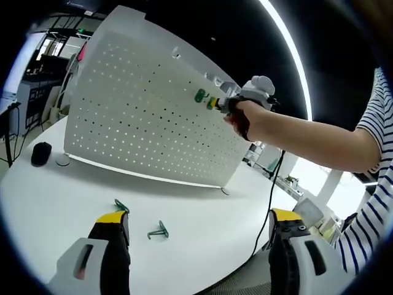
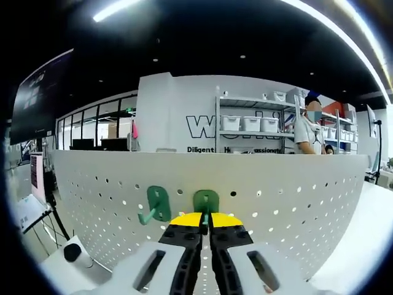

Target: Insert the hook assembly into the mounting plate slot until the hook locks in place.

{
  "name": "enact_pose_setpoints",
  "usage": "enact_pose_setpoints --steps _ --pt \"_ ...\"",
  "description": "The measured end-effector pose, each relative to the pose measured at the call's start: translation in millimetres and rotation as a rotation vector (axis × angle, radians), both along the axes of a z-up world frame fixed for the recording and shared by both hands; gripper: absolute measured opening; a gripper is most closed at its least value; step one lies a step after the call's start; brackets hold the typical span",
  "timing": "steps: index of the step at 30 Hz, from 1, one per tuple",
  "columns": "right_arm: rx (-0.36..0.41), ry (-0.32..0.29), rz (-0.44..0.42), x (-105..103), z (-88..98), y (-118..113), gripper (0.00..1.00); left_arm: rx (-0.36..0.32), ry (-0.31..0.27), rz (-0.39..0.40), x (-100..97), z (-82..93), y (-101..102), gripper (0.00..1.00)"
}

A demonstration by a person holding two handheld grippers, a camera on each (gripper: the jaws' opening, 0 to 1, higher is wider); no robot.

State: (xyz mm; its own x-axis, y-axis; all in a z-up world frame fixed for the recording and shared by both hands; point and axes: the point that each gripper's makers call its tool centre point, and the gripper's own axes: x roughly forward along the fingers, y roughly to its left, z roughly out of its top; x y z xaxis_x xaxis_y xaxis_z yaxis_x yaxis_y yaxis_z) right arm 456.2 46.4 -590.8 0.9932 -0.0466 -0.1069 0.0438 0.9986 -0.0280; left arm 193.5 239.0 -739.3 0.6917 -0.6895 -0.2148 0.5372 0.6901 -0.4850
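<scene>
A white perforated mounting plate (image 1: 147, 117) stands upright on the round white table (image 1: 55, 203). In the right gripper view my right gripper (image 2: 206, 220) is shut on a green hook (image 2: 206, 201) pressed against the plate (image 2: 288, 196). Just left of it a second green hook (image 2: 157, 205) hangs on the plate. The left gripper view shows the right gripper (image 1: 220, 104) in a person's hand, against the plate's upper right, beside a mounted green hook (image 1: 200, 96). My left gripper (image 1: 199, 224) is open above the table, with two loose green hooks (image 1: 158, 232) (image 1: 121, 205) lying ahead of it.
A black mouse-like object (image 1: 41, 153) sits on the table left of the plate. A black cable (image 1: 270, 196) drops from the right gripper over the table edge. Shelves with white bins (image 2: 245, 123) and a person (image 2: 307, 132) stand behind the plate.
</scene>
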Motion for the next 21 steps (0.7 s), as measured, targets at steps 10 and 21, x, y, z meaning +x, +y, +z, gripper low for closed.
enact_pose_setpoints --steps 10,21 --pt "0.073 -0.034 0.029 -14 16.1 -8 0.18 0.045 0.008 0.000 -0.1 -6.3 0 0.97" --pt "0.063 -0.071 0.039 -45 39.2 -37 0.23 0.092 0.010 -0.008 -0.9 -11.0 -1 0.96"
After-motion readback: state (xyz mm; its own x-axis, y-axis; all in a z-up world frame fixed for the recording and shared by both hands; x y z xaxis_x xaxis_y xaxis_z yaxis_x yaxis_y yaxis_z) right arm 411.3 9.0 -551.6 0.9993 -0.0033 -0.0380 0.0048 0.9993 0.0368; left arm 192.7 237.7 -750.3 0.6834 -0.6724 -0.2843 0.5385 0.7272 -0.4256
